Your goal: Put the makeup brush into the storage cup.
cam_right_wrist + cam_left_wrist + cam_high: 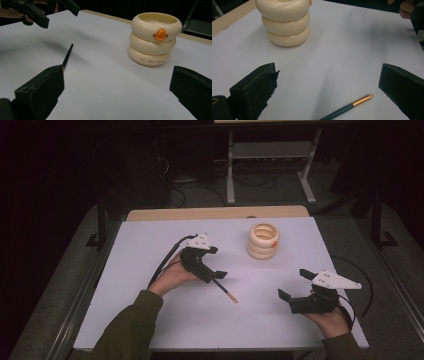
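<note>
- While the makeup brush [225, 289] lies flat on the white table [150, 320] in the high view, nothing looks finished: it is ungripped, and the likely goal, the cream ring-stacked holder [263, 240], stands well apart toward the far edge. The left gripper [214, 265] hovers over the brush's handle end, jaws apart; the right gripper [296, 284] waits nearer the person's side, jaws apart too.
- Seen from the left gripper view, the brush [348, 106] rests between the spread jaws, untouched: a slim dark teal handle, a gold ferrule, a small pale tip. The holder [286, 21] stands beyond.
- Seen from the right gripper view, the brush [67, 56] shows thin and dark; the holder [156, 38] carries an orange duck bill and looks empty. Grasping, lifting and placing all remain, I judge.
</note>
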Motion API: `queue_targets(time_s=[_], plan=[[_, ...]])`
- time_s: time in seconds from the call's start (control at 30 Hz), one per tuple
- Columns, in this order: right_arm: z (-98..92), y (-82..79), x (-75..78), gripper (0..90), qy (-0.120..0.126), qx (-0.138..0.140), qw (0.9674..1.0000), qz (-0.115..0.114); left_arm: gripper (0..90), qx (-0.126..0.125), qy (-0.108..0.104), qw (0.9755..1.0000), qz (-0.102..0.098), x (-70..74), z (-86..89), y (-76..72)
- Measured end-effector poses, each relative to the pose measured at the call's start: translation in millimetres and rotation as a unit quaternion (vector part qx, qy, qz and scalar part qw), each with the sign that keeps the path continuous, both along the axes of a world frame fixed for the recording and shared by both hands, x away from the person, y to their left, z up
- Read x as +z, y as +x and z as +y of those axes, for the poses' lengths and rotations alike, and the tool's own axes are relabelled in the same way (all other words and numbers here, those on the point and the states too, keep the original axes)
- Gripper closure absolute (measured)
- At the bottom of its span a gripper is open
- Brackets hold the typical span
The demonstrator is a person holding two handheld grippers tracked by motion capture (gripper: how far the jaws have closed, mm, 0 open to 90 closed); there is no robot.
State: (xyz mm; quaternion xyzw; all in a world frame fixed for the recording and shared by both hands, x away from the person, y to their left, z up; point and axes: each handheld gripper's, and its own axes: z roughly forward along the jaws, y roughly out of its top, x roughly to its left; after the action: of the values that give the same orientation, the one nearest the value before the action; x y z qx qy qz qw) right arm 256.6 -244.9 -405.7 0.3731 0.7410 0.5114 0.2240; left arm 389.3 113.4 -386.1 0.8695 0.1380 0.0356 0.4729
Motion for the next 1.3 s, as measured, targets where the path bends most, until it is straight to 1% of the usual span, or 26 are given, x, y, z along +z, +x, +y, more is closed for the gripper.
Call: queue_targets(time_s=[0.07,0.13,0.23,0.37,0.5,0.57,0.67,0.77,0.83,0.87,0.9,0.97,1.03,1.07,1.1,1.13,1.17,1.2,1.23,1.27,1.3], plan=[[0.1,0.0,0.0,0.0,0.000,0.000,1.0000,0.000,1.4,-0.001,0.003,1.0000,0.003,0.2,-1.4,0.3],[0.0,0.1,0.0,0.0,-0.001,0.000,1.0000,0.001,1.4,-0.006,0.010,0.9999,0.003,1.0,-2.8,1.2],[0.0,0.2,0.0,0.0,-0.001,0.000,1.0000,0.000,1.4,-0.014,0.029,0.9995,0.002,2.7,-5.3,1.7],[0.0,0.0,0.0,0.0,0.001,0.000,1.0000,0.001,1.5,-0.022,0.042,0.9988,0.006,3.1,-9.6,1.0],[0.0,0.0,0.0,0.0,0.000,0.000,1.0000,0.001,1.5,-0.035,0.064,0.9973,0.009,2.4,-13.7,0.8],[0.1,0.1,0.0,0.0,0.000,0.000,1.0000,0.001,1.5,-0.039,0.070,0.9967,0.010,2.4,-15.4,1.0],[0.5,-0.1,0.0,0.0,0.001,0.000,1.0000,0.004,1.5,-0.051,0.089,0.9947,0.007,2.5,-18.7,1.7],[0.4,0.0,0.0,0.0,0.001,0.001,1.0000,0.002,1.6,-0.057,0.101,0.9933,0.004,2.2,-21.9,2.3],[0.2,0.1,0.0,0.0,0.000,0.001,1.0000,0.001,7.4,-0.062,0.105,0.9926,0.004,2.0,-23.5,2.3],[0.2,0.1,0.0,0.0,0.001,0.001,1.0000,0.001,7.4,-0.065,0.111,0.9917,0.002,2.2,-24.1,3.0],[0.2,0.1,-0.1,0.0,0.001,0.001,1.0000,0.001,7.4,-0.066,0.111,0.9916,0.003,1.7,-25.2,3.0],[0.1,0.1,-0.1,0.0,0.001,0.001,1.0000,0.001,7.4,-0.072,0.121,0.9900,0.002,1.8,-26.4,4.1],[0.3,-0.3,-0.1,0.0,0.001,0.001,1.0000,0.004,7.6,-0.075,0.129,0.9888,0.003,1.3,-27.8,4.1],[0.3,-0.3,-0.1,0.0,0.001,0.000,1.0000,0.004,7.7,-0.078,0.135,0.9877,0.004,1.4,-28.4,4.2],[0.2,-0.2,-0.2,0.0,0.002,0.000,1.0000,0.004,7.8,-0.079,0.138,0.9873,0.006,1.0,-29.0,4.0],[0.2,-0.2,-0.1,0.0,0.001,0.000,1.0000,0.004,9.4,-0.081,0.140,0.9868,0.009,0.9,-29.6,3.6],[0.1,0.0,-0.1,0.0,0.001,0.001,1.0000,0.002,12.2,-0.088,0.144,0.9856,0.007,1.1,-30.1,4.0],[0.1,0.1,-0.1,0.0,0.001,0.001,1.0000,0.001,13.3,-0.087,0.145,0.9855,0.009,0.4,-30.9,3.5],[0.3,-0.3,-0.1,0.0,0.001,0.001,1.0000,0.004,13.4,-0.092,0.151,0.9842,0.010,-0.1,-31.4,3.9],[0.4,-0.3,-0.1,0.0,0.001,0.001,1.0000,0.004,13.7,-0.092,0.152,0.9840,0.012,-1.3,-32.2,3.5],[0.4,-0.4,-0.1,0.0,0.001,0.001,1.0000,0.005,13.9,-0.092,0.158,0.9830,0.014,-2.3,-32.8,3.2]])
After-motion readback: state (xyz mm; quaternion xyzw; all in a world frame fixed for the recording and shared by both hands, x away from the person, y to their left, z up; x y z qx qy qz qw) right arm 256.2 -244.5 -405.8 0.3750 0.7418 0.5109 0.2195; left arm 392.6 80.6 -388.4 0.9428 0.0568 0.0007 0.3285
